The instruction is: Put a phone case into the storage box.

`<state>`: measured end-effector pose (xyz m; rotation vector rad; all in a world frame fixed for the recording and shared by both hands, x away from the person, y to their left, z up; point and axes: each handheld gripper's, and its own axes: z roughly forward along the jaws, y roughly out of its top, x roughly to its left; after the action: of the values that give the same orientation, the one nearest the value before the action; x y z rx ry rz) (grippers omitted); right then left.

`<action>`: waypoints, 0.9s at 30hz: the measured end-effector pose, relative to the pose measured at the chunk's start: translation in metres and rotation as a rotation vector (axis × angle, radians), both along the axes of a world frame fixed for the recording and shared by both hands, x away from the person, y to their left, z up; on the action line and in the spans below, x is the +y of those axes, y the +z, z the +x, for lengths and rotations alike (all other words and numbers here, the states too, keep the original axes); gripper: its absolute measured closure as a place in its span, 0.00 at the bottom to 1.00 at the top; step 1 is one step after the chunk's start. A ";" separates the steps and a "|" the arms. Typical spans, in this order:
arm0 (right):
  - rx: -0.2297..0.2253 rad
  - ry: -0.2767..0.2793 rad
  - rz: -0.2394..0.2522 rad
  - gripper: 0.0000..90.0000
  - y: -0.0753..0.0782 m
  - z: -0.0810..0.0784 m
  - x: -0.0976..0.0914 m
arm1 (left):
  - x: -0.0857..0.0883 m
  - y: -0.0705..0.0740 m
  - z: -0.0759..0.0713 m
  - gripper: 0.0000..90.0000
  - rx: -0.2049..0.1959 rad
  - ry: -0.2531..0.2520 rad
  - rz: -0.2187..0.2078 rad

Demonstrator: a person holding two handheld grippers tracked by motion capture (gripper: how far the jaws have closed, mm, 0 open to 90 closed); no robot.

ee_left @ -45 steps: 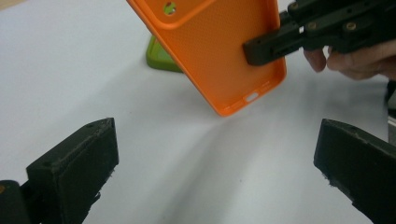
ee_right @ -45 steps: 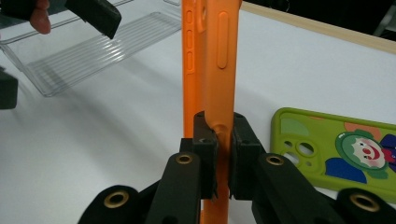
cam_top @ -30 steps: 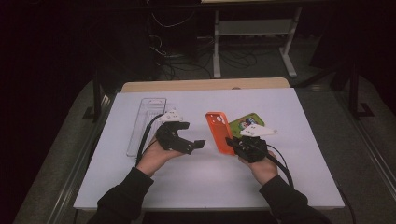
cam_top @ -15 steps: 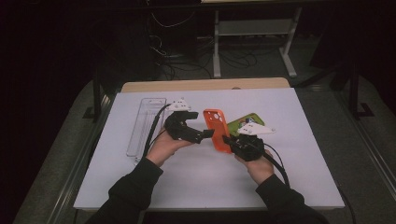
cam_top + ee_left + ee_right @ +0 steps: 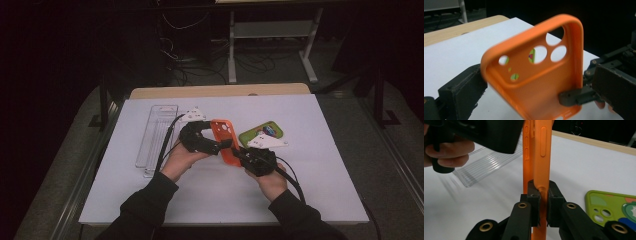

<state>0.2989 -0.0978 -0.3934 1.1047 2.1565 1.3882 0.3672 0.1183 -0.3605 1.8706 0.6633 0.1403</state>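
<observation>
The right gripper [image 5: 540, 195] is clamped on the lower edge of the orange phone case [image 5: 534, 75], held upright above the white table [image 5: 320, 190]. The left gripper [image 5: 220, 146] straddles the case with jaws spread, though whether a pad already touches it is hard to tell. If the left jaws close off-centre, the soft case could twist out of the thin edge grip and drop onto the green case [image 5: 262, 132].

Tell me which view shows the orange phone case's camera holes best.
The left gripper view: the orange phone case faces it, inside out, holes plain. The right gripper view shows its edge, pinched by the right gripper. The high view shows it small.
</observation>
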 end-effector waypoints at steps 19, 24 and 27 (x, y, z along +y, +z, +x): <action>0.002 0.012 -0.034 0.91 -0.009 -0.006 0.019 | -0.002 0.000 -0.003 0.00 0.013 0.022 -0.019; -0.002 0.027 -0.048 0.90 -0.012 -0.006 0.021 | -0.004 -0.001 -0.004 0.00 0.025 0.036 -0.030; 0.000 0.027 -0.055 0.90 -0.014 -0.005 0.022 | -0.003 -0.001 -0.004 0.03 0.026 0.053 -0.041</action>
<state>0.2940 -0.0756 -0.4072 1.0595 2.2037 1.3314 0.3629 0.1155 -0.3618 1.8194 0.7290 0.1357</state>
